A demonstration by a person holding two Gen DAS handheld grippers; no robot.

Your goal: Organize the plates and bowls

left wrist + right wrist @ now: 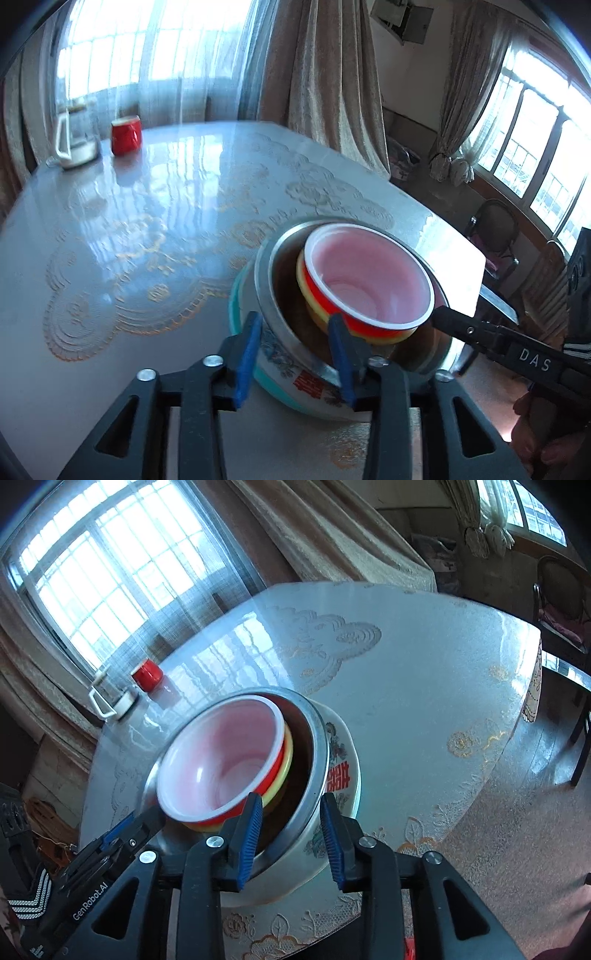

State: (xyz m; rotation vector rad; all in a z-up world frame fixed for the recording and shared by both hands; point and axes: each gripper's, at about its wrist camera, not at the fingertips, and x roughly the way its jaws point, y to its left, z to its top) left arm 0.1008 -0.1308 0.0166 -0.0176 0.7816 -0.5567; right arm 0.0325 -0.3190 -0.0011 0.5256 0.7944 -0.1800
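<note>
A nested stack stands on the table: a red bowl (369, 284) with a pink-white inside sits in a yellow bowl (317, 314), inside a steel bowl (280, 306), inside a white enamel basin (288, 376) with a teal rim and red characters. My left gripper (295, 354) is open, its fingers straddling the near rims of the steel bowl and basin. My right gripper (291, 834) is open and straddles the same rims from the other side. The red bowl (221, 760), yellow bowl (284, 771), steel bowl (314, 746) and basin (343, 768) show in the right wrist view.
A red cup (126, 134) and a glass pitcher (74, 140) stand at the table's far corner. The table (166, 221) has a glossy lace-patterned cover. The table's edge is just right of the stack. Chairs (495, 229) stand beyond it.
</note>
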